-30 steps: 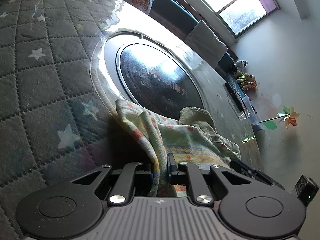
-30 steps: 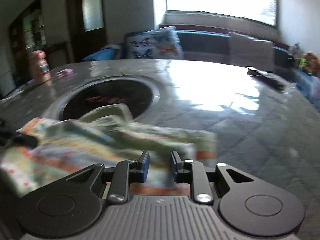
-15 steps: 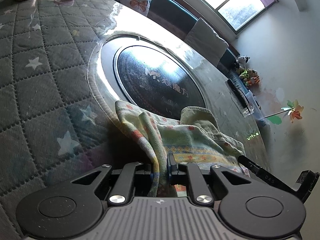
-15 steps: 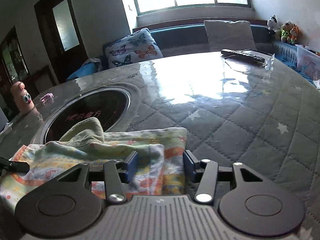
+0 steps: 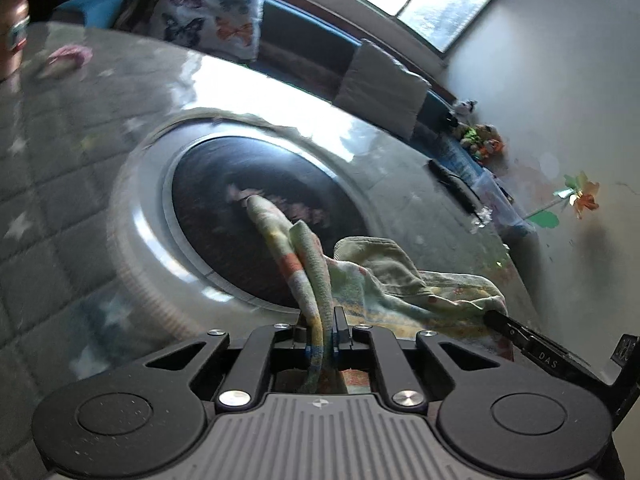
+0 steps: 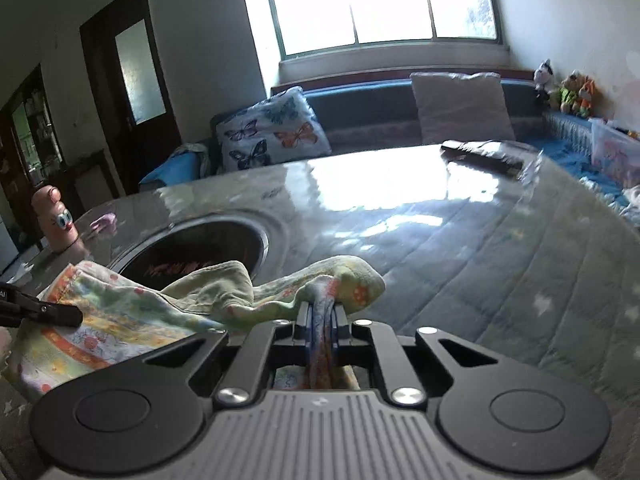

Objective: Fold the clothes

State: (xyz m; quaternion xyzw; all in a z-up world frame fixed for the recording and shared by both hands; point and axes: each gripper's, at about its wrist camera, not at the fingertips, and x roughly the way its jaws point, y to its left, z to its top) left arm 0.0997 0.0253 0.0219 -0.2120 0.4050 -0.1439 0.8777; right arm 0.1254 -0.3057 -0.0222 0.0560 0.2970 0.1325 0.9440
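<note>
Over round quilted table [image 6: 460,240]: patterned child's garment [image 6: 132,312] bunched, lifted at both ends. Left gripper [image 5: 322,318] clamped on one edge, right gripper [image 6: 322,312] clamped on other. Mid-fold, by look; next needs edges carried over together, laid flat. Pink figurine [image 6: 56,220] clear only in right view; paper pinwheel [image 5: 580,198] only in left.

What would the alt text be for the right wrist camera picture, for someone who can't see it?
The right gripper is shut on a bunched fold of a pastel printed garment above a round quilted table. The left gripper pinches the garment's other end, beside a dark round inset. Behind are a butterfly cushion and bright window.
</note>
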